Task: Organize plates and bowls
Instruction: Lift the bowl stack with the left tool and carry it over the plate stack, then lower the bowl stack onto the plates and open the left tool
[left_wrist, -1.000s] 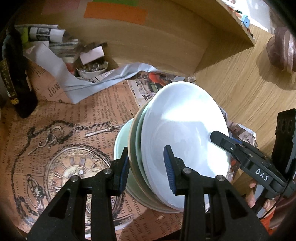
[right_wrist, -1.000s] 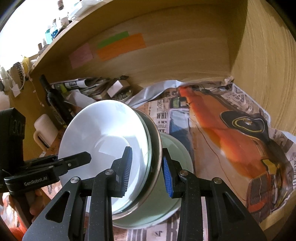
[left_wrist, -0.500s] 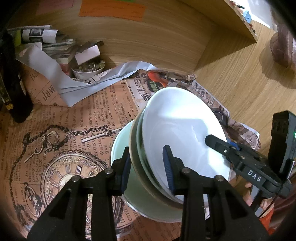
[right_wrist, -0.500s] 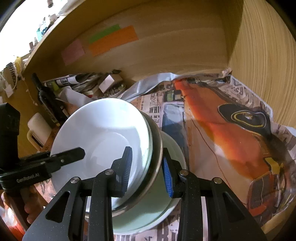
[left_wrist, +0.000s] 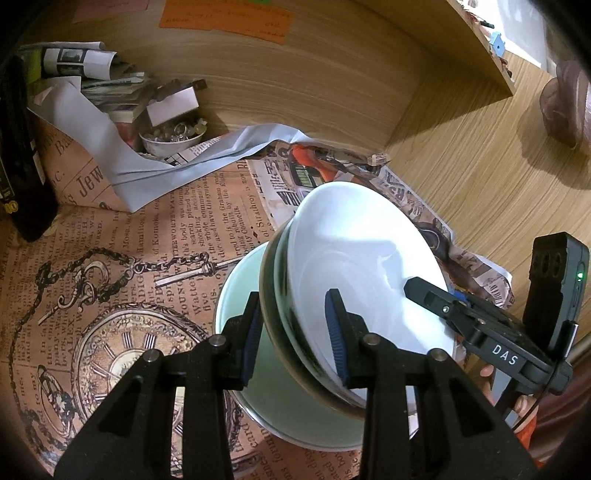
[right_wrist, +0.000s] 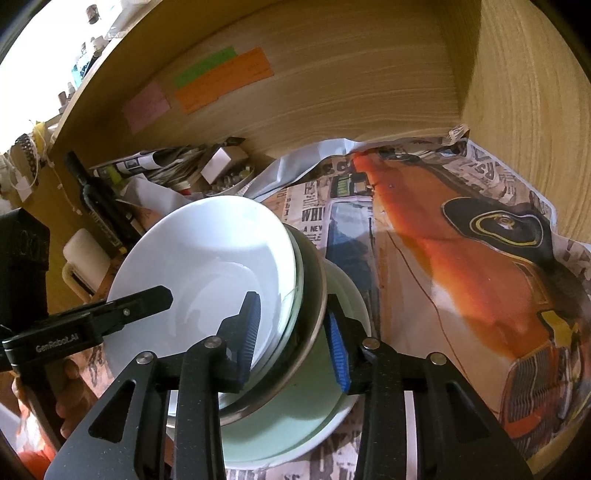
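Note:
A nested stack of bowls, white bowl (left_wrist: 365, 266) on top with a glass one and a dark-rimmed one under it, is held over a pale green bowl (left_wrist: 295, 413) that sits on the newspaper. My left gripper (left_wrist: 293, 332) is shut on the stack's near rim. My right gripper (right_wrist: 293, 332) is shut on the rim from the opposite side, around the white bowl (right_wrist: 207, 273). The stack tilts and its low edge sits inside the green bowl (right_wrist: 291, 424). Each gripper shows in the other's view.
Newspaper lines the wooden shelf floor (left_wrist: 147, 236). A small dish of trinkets (left_wrist: 171, 138), rolled papers and a dark bottle (left_wrist: 18, 155) crowd the back left. The wooden back wall (right_wrist: 332, 92) carries coloured sticky notes. The side wall (right_wrist: 535, 110) stands on the right.
Both grippers have lowered the tilted bowl stack down into the pale green bowl. The grips have not changed.

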